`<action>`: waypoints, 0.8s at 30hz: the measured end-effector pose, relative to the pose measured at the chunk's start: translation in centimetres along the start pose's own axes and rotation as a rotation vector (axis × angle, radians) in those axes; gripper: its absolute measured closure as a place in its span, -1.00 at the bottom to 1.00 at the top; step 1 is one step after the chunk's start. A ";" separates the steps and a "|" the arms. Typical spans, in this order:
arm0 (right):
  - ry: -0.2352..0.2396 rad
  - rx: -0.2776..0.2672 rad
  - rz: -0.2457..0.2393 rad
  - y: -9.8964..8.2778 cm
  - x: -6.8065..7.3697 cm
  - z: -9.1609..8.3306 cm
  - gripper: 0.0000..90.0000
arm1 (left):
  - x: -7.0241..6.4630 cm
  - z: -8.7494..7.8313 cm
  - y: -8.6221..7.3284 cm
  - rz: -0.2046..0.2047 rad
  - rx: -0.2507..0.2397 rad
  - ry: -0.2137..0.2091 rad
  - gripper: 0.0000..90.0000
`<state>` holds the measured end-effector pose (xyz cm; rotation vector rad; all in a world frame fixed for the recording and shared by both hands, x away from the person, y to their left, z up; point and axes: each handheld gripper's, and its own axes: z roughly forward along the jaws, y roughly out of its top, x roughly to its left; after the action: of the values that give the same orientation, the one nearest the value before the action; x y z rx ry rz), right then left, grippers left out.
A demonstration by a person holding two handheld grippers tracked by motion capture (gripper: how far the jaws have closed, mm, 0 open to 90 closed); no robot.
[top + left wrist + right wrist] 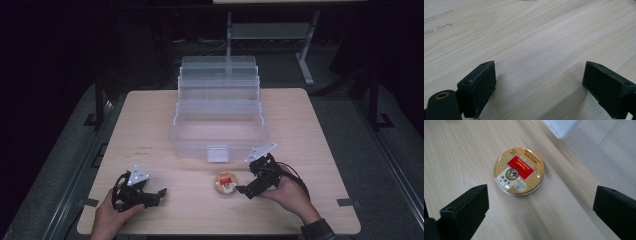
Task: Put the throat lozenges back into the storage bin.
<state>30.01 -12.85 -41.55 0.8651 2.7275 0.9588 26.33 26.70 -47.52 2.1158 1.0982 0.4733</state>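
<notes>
Round gold tin (519,171) w/ red label is lying flat on worktop (150,135), just in front of clear tiered organiser box (219,112). Right tool (541,212) is hovering near tin, jaws wide; left tool (539,87) is sitting wide over bare wood.

Table (150,125), free room and obstacles.

- Box (219,112): clear, tiered, lid back, standing at the middle and far part of the top. It blocks any straight path across the centre; bare wood runs down both its sides.
- Tin (226,183): low, round, flat on the wood just in front of the box's latch (218,153). A narrow strip of wood lies between them.
- Right gripper (540,212): jaws wide apart, tin ahead of the gap, box wall close on one side.
- Left gripper (539,87): jaws wide apart over bare wood, nothing between them. Open table from it to the tin.
- Near edge: bare apart from both hands.
</notes>
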 end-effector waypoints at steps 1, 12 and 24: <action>0.001 0.003 -0.004 0.1 0.0 0.1 -1.00 | 0.0 0.0 0.0 0.000 0.000 0.000 -0.76; 0.012 0.017 -0.024 0.9 0.6 1.1 -1.00 | 0.0 0.0 0.0 0.000 0.000 0.000 -0.76; 0.030 0.039 -0.052 1.6 1.1 2.8 -1.00 | 0.0 0.0 0.0 0.003 0.005 -0.001 -0.76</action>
<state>30.65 -9.71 -42.67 0.7887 2.7879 0.9195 26.33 26.73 -47.49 2.1218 1.0972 0.4717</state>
